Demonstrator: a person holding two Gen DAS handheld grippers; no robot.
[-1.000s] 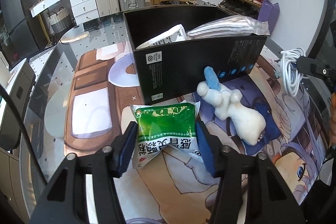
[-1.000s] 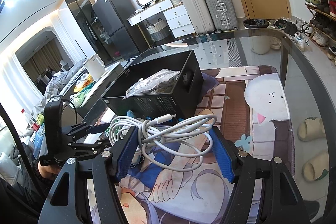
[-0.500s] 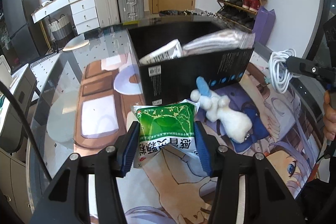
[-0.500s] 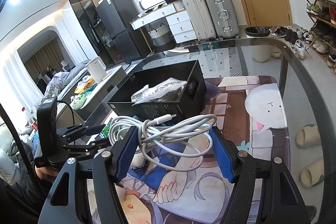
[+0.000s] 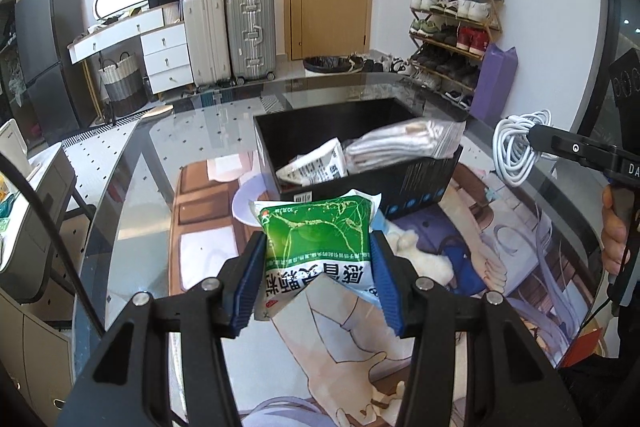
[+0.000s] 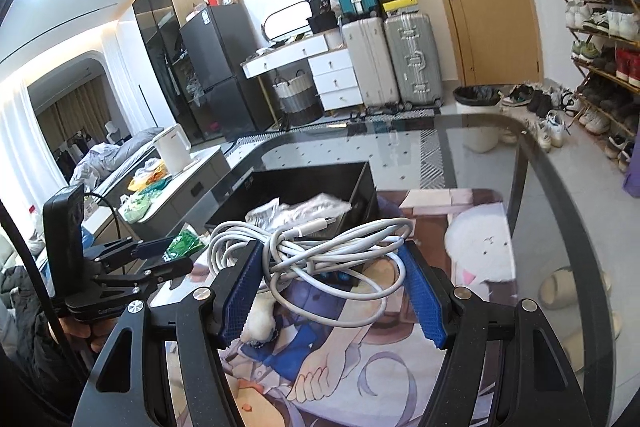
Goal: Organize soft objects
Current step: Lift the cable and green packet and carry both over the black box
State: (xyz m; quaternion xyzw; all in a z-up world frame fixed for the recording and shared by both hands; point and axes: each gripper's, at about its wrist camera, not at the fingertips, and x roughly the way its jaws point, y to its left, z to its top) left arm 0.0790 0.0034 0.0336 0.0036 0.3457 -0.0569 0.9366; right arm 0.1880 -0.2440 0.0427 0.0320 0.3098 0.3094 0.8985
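Your left tool (image 5: 318, 279) clamps the green packet (image 5: 318, 247) above the surface (image 5: 132, 211); your right tool (image 6: 334, 291) clamps the white cable (image 6: 320, 247). Ahead, the black box (image 5: 400, 187) holds two bags; a plush toy (image 5: 428, 263) lies before it.

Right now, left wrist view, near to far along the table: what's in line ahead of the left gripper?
left gripper → green packet clamped between its pads → black box holding two bagged items → far glass table edge.

The green packet (image 5: 318, 243) is hiding most of the white plush toy (image 5: 428, 265); the black box (image 5: 416, 187) is hiding its contents' lower parts.
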